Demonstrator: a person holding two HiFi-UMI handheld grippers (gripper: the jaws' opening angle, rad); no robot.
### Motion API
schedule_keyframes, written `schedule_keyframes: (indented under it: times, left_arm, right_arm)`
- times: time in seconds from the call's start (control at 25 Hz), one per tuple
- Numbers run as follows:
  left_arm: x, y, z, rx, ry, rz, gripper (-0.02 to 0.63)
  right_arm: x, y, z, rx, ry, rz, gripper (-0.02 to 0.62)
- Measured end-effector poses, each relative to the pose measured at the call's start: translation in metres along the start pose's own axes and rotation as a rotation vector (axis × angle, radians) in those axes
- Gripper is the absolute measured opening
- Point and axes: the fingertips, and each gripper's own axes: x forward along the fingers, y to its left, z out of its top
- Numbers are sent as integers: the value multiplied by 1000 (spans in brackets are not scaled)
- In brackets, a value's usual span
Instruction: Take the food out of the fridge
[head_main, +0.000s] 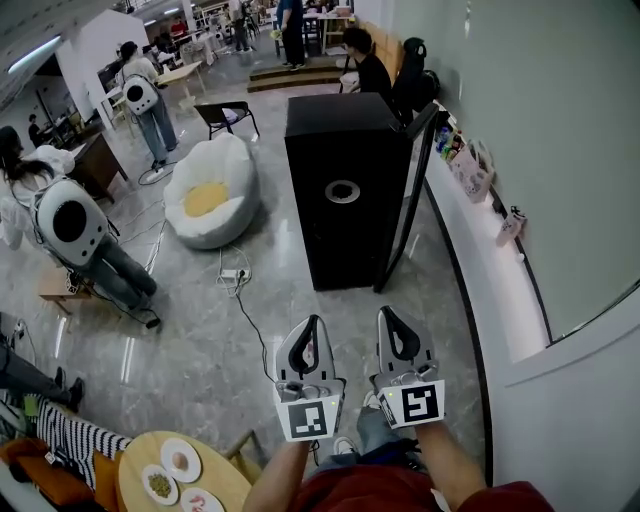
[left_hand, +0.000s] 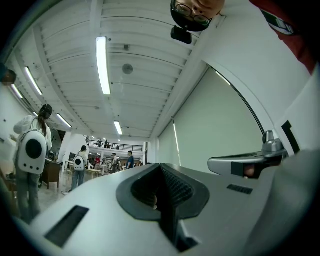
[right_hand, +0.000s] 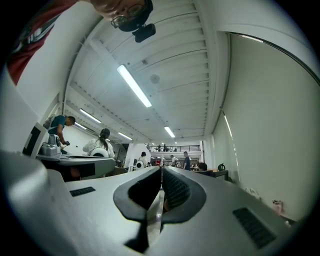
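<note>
The tall black box-shaped fridge (head_main: 340, 225) stands on the shiny grey floor (head_main: 300, 330), straight ahead of both claws and well apart from them. It has a silver ring (head_main: 342, 191) on its flat top. Its thin black door (head_main: 408, 205) is swung open on the right side and is seen edge on. The inside of the fridge cannot be seen from here, so no food can be made out in it.

The left claw (head_main: 314, 322) and the right claw (head_main: 387, 313) are held low, side by side, and point at the fridge. The left gripper view shows the left claw (left_hand: 161, 167) pressed together with nothing in it. The right gripper view shows the right claw (right_hand: 161, 170) pressed together and holding nothing too.

Floor stretches from the claws to the fridge front. A thin dark cable with a white plug strip (head_main: 232, 274) lies on the floor to the left of that path. A soft white beanbag with a yellow middle (head_main: 210, 190) sits further left. Just right of the open door runs a long white curved worktop (head_main: 485, 265) along the pale green wall (head_main: 540, 120), so the door has little room on that side.
</note>
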Motion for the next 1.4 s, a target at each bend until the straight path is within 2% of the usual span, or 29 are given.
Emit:
schedule_keyframes:
  times: [0.4, 0.56, 0.68, 0.76, 0.96, 1.08, 1.4]
  left_arm:
    - [50, 5, -20, 11, 16, 28, 12]
    - [75, 1, -28, 62, 30, 4, 13]
    - [93, -1, -36, 21, 27, 23, 12]
    - [104, -3, -41, 7, 27, 28, 12]
    - [134, -9, -45, 35, 38, 13, 13]
    - [149, -10, -52, 15, 36, 30, 12]
    - [194, -16, -63, 25, 44, 63, 12]
  right_arm:
    - [47, -30, -17, 31, -8, 20, 23]
    - [63, -48, -30, 26, 7, 20, 23]
    - [78, -62, -23, 64, -35, 1, 23]
    - [84, -71, -31, 46, -10, 8, 22]
    - [103, -91, -39, 36, 7, 14, 23]
    - [114, -102, -46, 35, 16, 24, 23]
    - [149, -135, -54, 45, 18, 58, 23]
